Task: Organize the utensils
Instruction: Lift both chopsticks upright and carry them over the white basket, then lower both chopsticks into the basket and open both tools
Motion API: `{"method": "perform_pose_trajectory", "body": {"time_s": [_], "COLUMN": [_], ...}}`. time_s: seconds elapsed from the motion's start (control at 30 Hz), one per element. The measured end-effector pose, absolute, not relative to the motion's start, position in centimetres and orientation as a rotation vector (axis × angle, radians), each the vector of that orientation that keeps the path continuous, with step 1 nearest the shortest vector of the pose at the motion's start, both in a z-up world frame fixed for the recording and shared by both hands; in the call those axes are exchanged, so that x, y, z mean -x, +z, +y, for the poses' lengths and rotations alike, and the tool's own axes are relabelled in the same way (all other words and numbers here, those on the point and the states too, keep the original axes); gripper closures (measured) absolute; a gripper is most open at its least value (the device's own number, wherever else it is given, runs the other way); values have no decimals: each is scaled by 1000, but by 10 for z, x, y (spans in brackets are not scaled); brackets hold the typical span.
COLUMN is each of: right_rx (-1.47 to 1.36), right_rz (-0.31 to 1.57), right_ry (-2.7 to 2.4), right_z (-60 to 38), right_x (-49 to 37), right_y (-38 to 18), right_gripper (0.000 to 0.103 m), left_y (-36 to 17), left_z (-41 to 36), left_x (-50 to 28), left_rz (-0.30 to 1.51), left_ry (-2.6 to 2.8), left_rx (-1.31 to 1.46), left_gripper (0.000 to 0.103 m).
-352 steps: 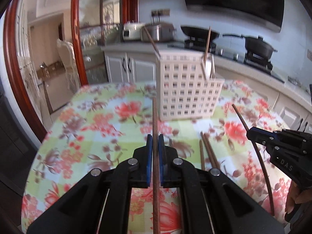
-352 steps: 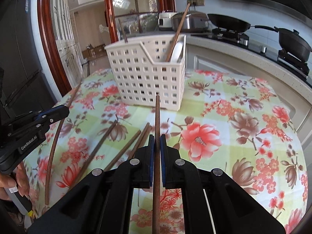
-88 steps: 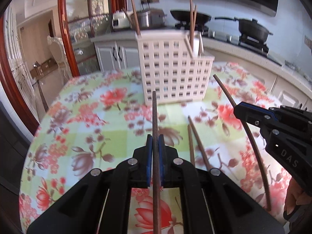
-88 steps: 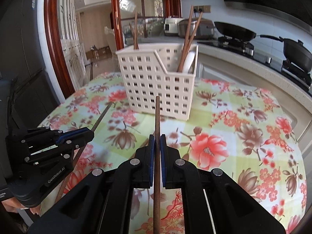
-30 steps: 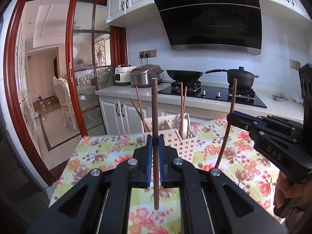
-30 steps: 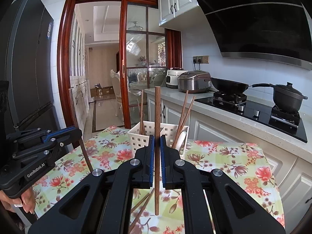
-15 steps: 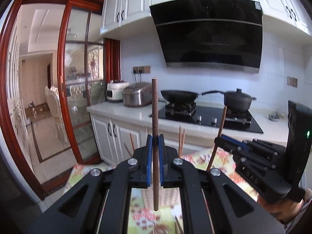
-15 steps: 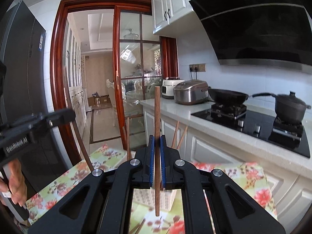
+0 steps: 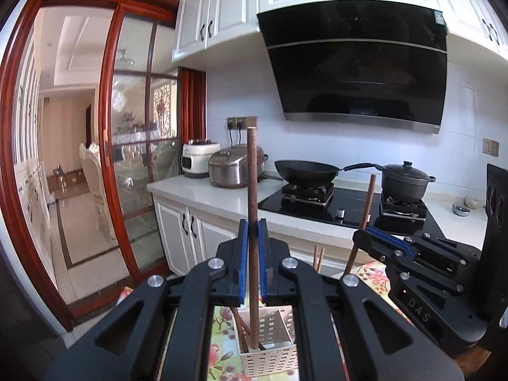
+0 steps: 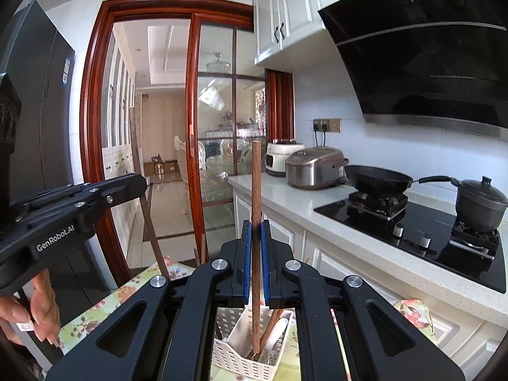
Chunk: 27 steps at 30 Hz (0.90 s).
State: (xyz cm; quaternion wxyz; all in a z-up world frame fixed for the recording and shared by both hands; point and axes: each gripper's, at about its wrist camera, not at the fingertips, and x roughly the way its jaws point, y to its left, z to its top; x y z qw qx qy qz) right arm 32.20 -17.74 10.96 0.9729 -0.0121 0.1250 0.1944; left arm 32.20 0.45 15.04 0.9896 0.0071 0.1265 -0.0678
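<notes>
My left gripper (image 9: 253, 233) is shut on a brown wooden chopstick (image 9: 253, 190) held upright; its lower tip hangs over the left compartment of the white slotted basket (image 9: 276, 354), which shows low between the gripper arms. My right gripper (image 10: 256, 236) is shut on another brown chopstick (image 10: 256, 197), upright, with its lower tip over the right compartment of the basket (image 10: 235, 358), where several chopsticks and a white spoon stand. Each gripper shows in the other's view, the right one (image 9: 362, 236) and the left one (image 10: 139, 184), both holding their sticks tilted.
The basket stands on a table with a floral cloth (image 10: 104, 304). Behind it runs a white counter (image 9: 203, 193) with a rice cooker (image 9: 235, 170), a wok (image 9: 304, 171) and a black pot (image 9: 404, 179) on the hob. A red-framed glass door (image 10: 193, 127) is at the left.
Both grippers have risen from the table and tilted up, so the chopsticks now stand upright above the basket. The basket has dropped to the bottom of both views.
</notes>
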Motion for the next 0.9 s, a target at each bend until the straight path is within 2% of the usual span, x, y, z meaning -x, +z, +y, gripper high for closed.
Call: {"method": "perform_pose_trajectory", "body": {"time_s": [0.5,0.53,0.57,0.6,0.67,0.7,0.9], "right_rx": [71,77,84,87,73,62,44], "right_rz": [483,494,506,512,512,503,462], "right_ry": [399,395,388,374,359,356,325], "right_z": [-145,-143,-140,-140,-143,-147,-170], "right_x": [-369,-371,-374,-375,-376,-375,-358], "right_y": [54,51,47,43,39,38,38], "right_gripper": [96,95,89,85,51,46,46], "left_y": [89,85,82,80,77,77,70], "left_z": [10,11,12,15,21,27,54], "left_x": [-373,-377,-379,-380,-381,-378,-355], "left_rz": [455,469,473,475,464,447,422], "left_ry": [-122,-109,-95,-68,-35,-19,73], "left_rx": [-16,-18,-18,-15,5,23,46], "left_gripper": [97,97,95,90,53,48,45]}}
